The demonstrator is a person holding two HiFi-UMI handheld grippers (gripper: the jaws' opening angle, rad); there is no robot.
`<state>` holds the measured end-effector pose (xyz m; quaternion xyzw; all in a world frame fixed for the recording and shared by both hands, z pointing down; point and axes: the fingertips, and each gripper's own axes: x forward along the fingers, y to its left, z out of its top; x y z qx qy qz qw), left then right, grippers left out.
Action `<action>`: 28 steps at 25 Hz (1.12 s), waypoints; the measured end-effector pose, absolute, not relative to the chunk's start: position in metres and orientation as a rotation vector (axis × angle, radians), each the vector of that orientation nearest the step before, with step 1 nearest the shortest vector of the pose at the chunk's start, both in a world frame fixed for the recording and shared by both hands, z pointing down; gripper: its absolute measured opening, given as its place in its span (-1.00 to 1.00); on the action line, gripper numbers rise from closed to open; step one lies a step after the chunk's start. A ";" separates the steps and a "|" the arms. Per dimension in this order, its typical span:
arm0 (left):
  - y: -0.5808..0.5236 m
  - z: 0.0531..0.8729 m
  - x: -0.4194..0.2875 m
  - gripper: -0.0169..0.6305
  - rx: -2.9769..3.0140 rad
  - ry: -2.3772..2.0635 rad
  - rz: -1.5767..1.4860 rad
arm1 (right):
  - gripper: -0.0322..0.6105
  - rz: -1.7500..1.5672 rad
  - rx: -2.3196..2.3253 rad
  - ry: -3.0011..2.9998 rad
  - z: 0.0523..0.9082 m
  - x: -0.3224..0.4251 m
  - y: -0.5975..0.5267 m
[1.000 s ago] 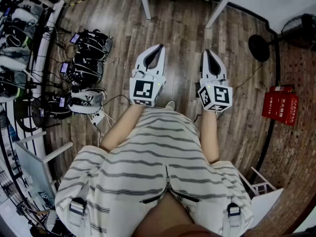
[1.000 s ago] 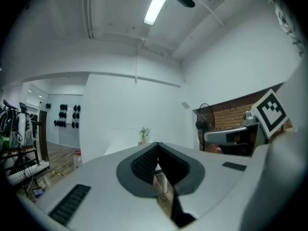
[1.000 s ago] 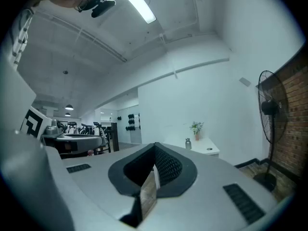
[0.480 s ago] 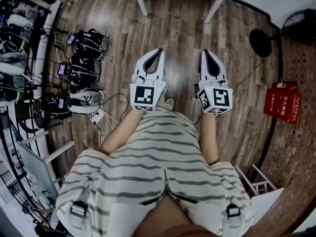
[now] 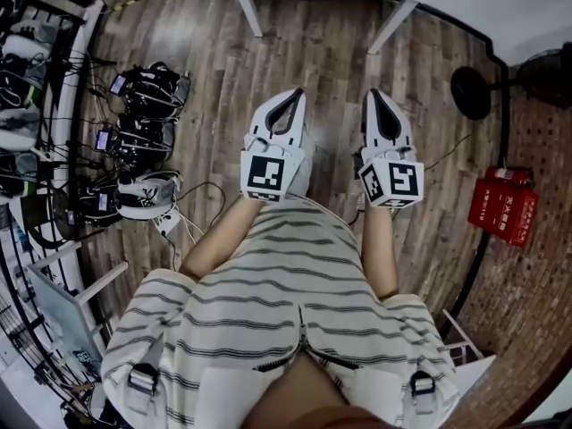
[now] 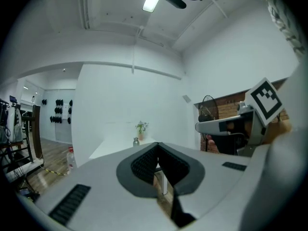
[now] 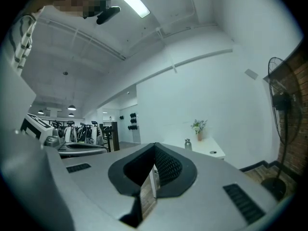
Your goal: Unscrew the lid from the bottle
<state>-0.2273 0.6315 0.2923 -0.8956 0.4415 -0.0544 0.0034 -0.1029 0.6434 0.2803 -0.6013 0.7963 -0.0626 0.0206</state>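
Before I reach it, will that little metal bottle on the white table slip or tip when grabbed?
The bottle looks like smooth metal, so probably rigid but slippery. It stands upright and narrow on the table, so a sideways nudge may tip it.

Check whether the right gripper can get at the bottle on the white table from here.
Probably not yet. The bottle stands far off on the table, well beyond the right gripper, whose jaws are shut and empty. Nothing seems to block the way, only open floor.
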 end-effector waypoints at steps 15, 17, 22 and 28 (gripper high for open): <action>0.411 0.260 -0.171 -0.94 -2.836 1.391 -0.154 | -0.86 -0.173 -1.883 2.521 0.245 -0.062 0.427; 0.390 0.260 -0.167 -0.94 -2.843 1.382 -0.162 | -0.86 -0.183 -1.882 2.531 0.246 -0.060 0.407; 0.346 0.269 -0.161 -0.94 -2.874 1.366 -0.202 | -0.87 -0.177 -1.913 2.544 0.247 -0.056 0.362; 0.317 0.281 -0.153 -0.94 -2.902 1.379 -0.256 | -0.86 -0.187 -1.953 2.536 0.249 -0.048 0.331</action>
